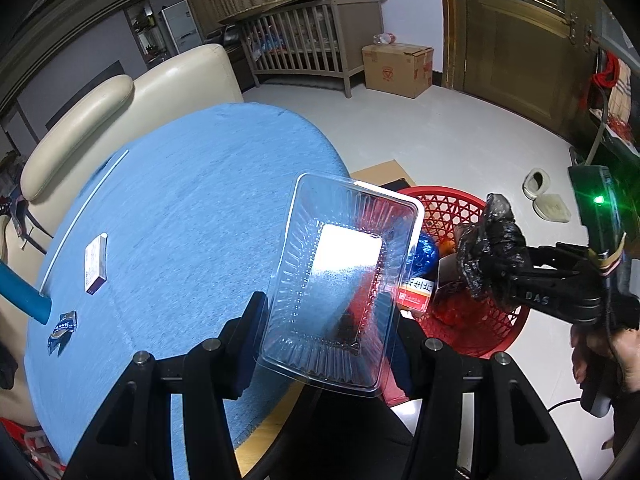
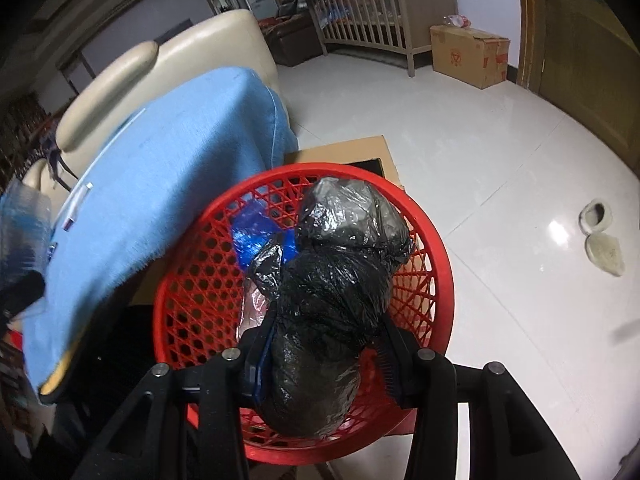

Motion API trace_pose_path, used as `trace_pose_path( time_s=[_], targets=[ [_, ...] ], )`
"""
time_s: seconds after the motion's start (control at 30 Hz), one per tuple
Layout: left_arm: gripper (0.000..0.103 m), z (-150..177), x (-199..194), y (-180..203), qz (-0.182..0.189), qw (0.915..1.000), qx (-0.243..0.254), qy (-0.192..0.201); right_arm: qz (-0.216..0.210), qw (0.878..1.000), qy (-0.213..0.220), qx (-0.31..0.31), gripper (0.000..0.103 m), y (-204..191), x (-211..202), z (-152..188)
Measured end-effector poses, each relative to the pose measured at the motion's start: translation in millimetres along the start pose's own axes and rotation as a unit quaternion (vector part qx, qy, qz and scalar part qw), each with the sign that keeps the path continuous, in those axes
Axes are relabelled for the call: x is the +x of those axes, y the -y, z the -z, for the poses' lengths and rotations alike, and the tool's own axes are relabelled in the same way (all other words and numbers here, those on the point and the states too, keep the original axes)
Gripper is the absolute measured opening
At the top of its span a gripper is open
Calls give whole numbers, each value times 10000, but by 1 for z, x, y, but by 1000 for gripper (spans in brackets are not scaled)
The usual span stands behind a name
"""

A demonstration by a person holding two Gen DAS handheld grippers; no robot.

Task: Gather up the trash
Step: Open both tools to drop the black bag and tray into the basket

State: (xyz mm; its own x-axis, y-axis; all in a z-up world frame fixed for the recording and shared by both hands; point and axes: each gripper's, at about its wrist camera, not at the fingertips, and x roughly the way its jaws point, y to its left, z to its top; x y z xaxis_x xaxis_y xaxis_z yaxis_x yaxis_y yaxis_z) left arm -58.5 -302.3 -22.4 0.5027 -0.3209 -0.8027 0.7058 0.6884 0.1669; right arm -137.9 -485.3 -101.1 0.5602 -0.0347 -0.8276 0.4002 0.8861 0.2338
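The left gripper (image 1: 326, 320) is clamped on a clear plastic tray (image 1: 340, 280), its 2 fingers pressing the tray's long sides; the tray stands tilted, its open face toward the camera, held over the near edge of the blue tablecloth (image 1: 180, 208) and partly in front of the red basket (image 1: 472, 208).

The right gripper (image 2: 320, 364) has a knotted black plastic bag (image 2: 336, 280) between its fingers, hanging directly above the red basket (image 2: 436, 240). The bag fills the gap and both pads touch its sides (the left wrist view shows the same bag (image 1: 492, 252) bulging out past the fingertips over the basket).

Inside the basket lie a blue crumpled wrapper (image 1: 424, 256), a small red-and-white carton (image 1: 418, 294) and some pinkish clear film (image 2: 256, 308). The basket stands on the floor just beside the table, partly on a flat piece of cardboard (image 2: 340, 152).

On the tablecloth, well apart from the tray, rest a small white box (image 1: 96, 264), a blue foil wrapper (image 1: 62, 330) and a thin white straw (image 1: 84, 216).

Farther off are a cream sofa (image 1: 168, 80) behind the table, 2 slippers (image 1: 546, 196) on the white floor, a cardboard box (image 1: 398, 68) beside a wooden crib (image 1: 312, 36), and a wooden door (image 1: 520, 32).
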Motion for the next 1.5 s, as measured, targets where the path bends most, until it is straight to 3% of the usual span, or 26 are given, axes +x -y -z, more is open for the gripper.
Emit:
trace_pose_path(
  time_s=[0.03, 0.1, 0.13, 0.47, 0.7, 1.2, 1.37, 1.5],
  targets=[
    [57, 0, 0, 1, 3, 10000, 10, 0, 3, 10000, -23, 12, 54, 0, 2, 1],
    [57, -2, 1, 3, 8, 10000, 33, -5, 50, 10000, -13, 63, 79, 2, 3, -1],
    [57, -1, 0, 2, 11, 10000, 42, -4, 40, 10000, 23, 76, 80, 4, 2, -1],
    [57, -5, 5, 9, 110, 9998, 174, -30, -40, 9961, 654, 583, 80, 24, -34, -13],
    [57, -15, 15, 37, 343, 9985, 398, -134, -170, 9895, 1048, 983, 81, 45, -60, -14],
    [57, -30, 55, 89, 577, 9942, 740, -524, -189, 9794, 1357, 1484, 81, 87, -79, -12],
    [68, -30, 73, 96, 759, 9905, 765, -851, -210, 9788, 1347, 1526, 81, 90, -78, -11],
    [69, -26, 80, 92, 841, 9891, 645, -1018, -234, 9790, 1374, 1490, 81, 86, -79, -11]
  ],
)
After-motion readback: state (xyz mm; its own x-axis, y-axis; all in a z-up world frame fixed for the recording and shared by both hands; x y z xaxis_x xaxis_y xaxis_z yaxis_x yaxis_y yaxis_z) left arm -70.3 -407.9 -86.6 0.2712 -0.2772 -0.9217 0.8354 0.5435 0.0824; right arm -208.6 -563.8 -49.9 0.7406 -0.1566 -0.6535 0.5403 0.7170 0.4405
